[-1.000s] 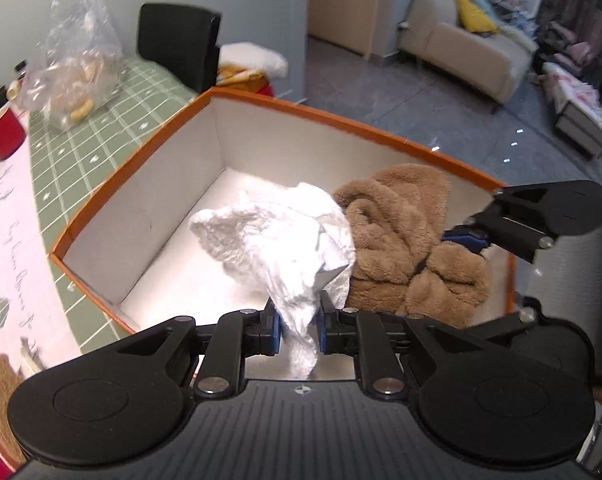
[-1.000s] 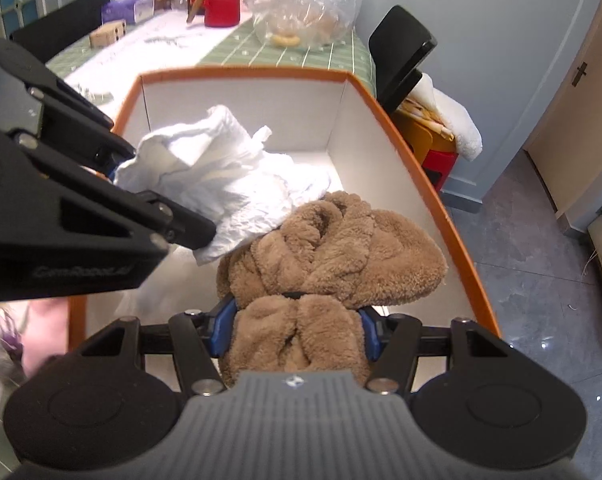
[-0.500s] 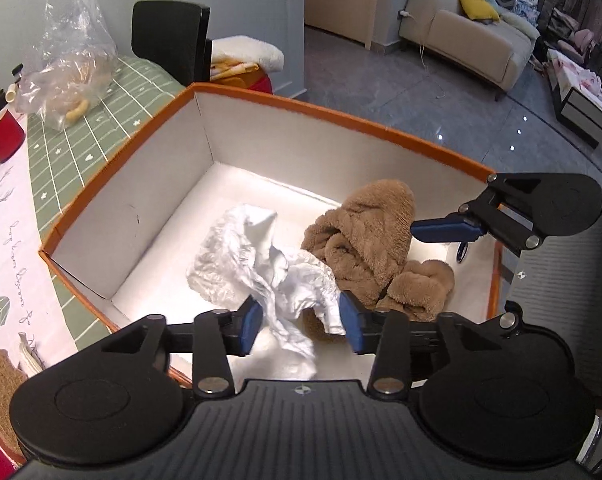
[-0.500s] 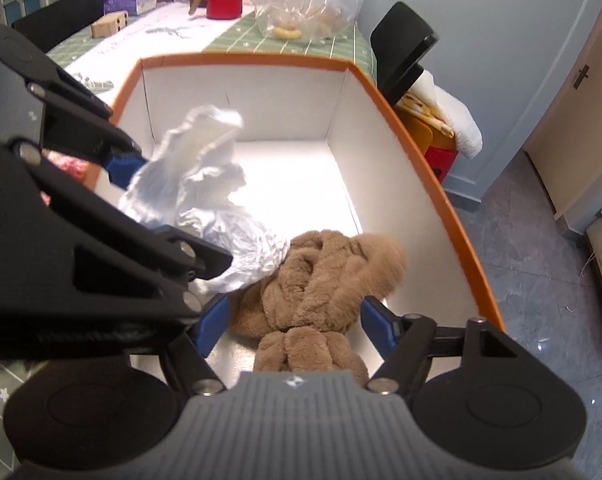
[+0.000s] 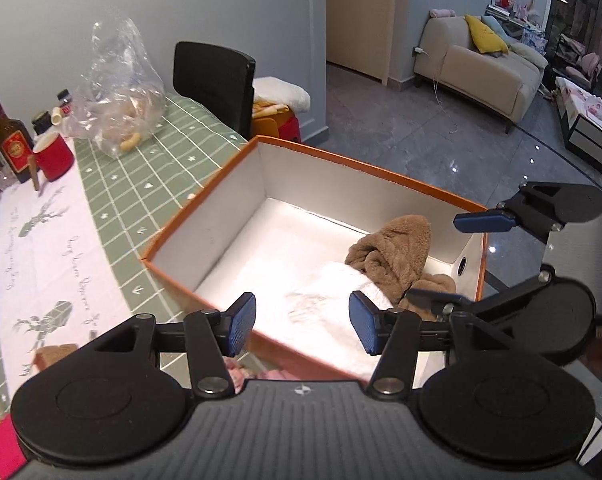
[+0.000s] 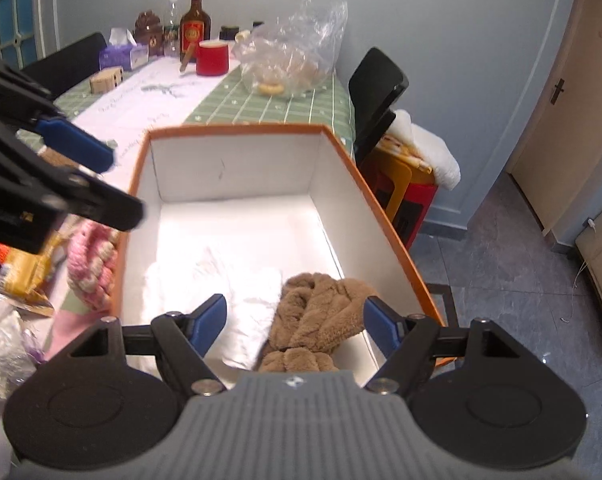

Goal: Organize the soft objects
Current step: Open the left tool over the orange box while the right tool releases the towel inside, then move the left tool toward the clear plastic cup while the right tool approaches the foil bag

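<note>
Both tools stand released above the orange box (image 6: 385, 216)—white cloth (image 6: 237, 292) and brown plush (image 6: 321, 316) lie inside at its near end—while the next soft item, a pink knit (image 6: 95, 264), lies on the bench beside the box's left wall, nearer the left tool (image 5: 303, 322) than the right tool (image 6: 297, 322).

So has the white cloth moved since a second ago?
Yes. The white cloth was held up at rim height; it now lies on the floor of the orange box, beside the brown plush.
</note>
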The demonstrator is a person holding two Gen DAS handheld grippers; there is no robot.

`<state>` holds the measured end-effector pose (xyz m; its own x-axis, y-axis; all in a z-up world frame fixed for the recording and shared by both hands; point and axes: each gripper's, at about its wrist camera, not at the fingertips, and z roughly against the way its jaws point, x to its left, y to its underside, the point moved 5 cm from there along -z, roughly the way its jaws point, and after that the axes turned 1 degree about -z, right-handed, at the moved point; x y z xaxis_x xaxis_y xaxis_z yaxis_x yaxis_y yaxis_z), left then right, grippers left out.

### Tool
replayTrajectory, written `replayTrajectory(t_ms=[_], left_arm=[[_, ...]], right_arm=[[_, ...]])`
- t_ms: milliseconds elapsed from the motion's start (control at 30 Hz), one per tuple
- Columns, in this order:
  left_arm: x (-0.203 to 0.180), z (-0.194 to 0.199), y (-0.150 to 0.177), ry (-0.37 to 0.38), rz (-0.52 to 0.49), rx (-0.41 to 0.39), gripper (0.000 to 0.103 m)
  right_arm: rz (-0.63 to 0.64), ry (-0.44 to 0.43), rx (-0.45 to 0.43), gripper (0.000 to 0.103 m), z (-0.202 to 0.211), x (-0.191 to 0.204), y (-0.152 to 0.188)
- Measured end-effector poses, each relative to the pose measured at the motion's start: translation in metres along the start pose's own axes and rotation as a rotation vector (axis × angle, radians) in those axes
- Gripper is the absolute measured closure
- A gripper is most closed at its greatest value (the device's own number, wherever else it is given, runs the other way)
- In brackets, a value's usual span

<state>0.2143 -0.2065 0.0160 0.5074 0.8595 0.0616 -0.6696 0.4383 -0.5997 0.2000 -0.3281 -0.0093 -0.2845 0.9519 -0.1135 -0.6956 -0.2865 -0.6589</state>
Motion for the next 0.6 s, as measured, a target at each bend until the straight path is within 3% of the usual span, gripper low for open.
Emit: replayTrajectory(t_ms=[267,600], left_arm=[[0.037,0.052,0.034,-0.067,0.002,-0.034,0.035],[0.098,0.083,0.099,-0.083,0.143,-0.070,0.033]], right_arm=[[0.057,-0.036,-0.083,0.027,0.031,0.039,-0.009],[0.157,-0.064,-0.131,0.026,0.047,0.088,-0.006]])
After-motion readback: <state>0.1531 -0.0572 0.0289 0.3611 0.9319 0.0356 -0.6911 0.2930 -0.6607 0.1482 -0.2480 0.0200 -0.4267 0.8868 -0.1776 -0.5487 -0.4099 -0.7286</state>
